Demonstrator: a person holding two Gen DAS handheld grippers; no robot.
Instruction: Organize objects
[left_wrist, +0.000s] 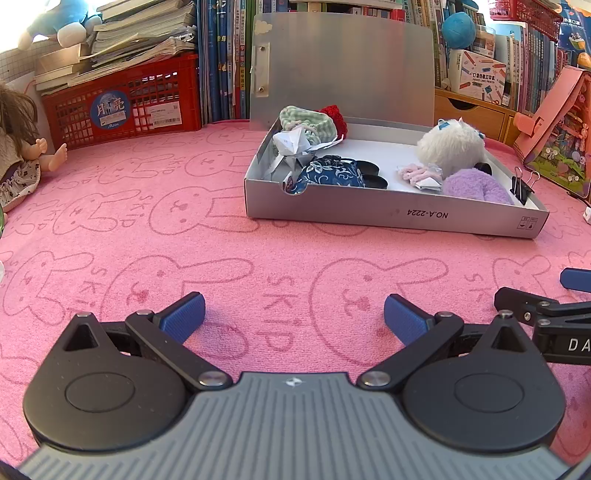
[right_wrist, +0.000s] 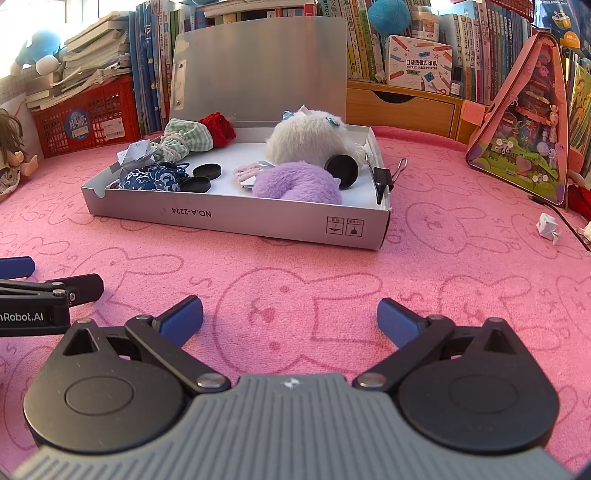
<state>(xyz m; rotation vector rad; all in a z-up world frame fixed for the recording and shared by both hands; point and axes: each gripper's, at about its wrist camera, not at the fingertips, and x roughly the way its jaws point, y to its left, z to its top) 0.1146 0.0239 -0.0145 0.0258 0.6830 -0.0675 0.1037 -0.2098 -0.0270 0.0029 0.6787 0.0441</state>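
Both my left gripper (left_wrist: 293, 314) and my right gripper (right_wrist: 290, 314) hang low over the pink mat (left_wrist: 147, 240) with their blue pads spread wide and nothing between them. The open grey box (right_wrist: 236, 218) sits in the upper middle of each view, already holding soft toys and black discs. I judge the small white folded paper (right_wrist: 548, 227) at the right edge of the right view comes next: I should straddle it squarely, pinch gently so it doesn't crush, and clear the box's front wall.
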